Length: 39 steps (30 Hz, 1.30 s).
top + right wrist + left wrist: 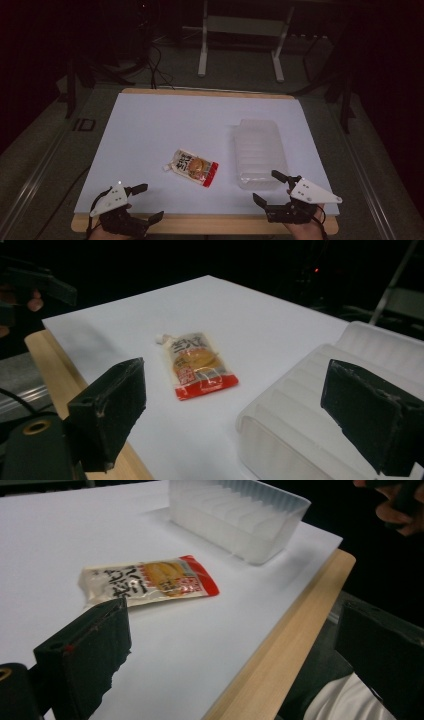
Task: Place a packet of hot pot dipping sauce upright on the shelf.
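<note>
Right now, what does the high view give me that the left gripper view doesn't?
High view alone: both grippers at the table's near edge, left gripper and right gripper, each with jaws apart and nothing between them; the floor and a metal frame behind the table; the whole white sheet.

Left gripper view alone: the printed lettering on the sauce pouch close up, and a white sleeve below the table edge.

Both: the pouch lying flat on the sheet, the clear ribbed tray apart from it, and the wooden table edge.

Pouch [191, 167] print too small to read; tray [320, 430] cut off by edge.
</note>
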{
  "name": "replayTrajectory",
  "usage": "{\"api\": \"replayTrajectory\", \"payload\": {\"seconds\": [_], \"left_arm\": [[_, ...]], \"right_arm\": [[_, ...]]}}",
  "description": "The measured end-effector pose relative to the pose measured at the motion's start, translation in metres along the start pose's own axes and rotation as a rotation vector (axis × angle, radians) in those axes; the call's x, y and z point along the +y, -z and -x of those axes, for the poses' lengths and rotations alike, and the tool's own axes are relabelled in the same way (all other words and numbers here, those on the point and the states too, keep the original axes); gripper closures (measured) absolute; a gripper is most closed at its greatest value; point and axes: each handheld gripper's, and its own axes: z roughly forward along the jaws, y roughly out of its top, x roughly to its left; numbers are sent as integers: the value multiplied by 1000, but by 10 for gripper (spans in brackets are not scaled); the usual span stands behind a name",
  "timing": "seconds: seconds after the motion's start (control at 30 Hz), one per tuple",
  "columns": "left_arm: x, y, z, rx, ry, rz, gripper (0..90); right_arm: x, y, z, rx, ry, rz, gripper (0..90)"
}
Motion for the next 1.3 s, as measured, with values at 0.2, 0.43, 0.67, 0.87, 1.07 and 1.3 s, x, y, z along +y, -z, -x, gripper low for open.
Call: {"api": "replayTrajectory", "payload": {"seconds": [0.2,0.43,0.67,0.87,1.07,1.3], "left_arm": [[5,-3,5,-59,-5,-26,29],[23,-2,3,-57,-7,-22,28],[38,-8,-3,-40,-21,-23,30],[55,-19,-14,-11,-31,-28,30],[66,-34,-30,-2,-8,-40,51],[73,-49,-47,38,30,-59,52]], "right_arm": [[1,3,-1,18,16,17,132],[2,3,-3,12,17,23,133],[3,3,-5,16,32,24,133],[3,2,-3,12,19,17,133],[3,2,-4,10,21,20,135],[3,3,-3,16,11,12,145]]}}
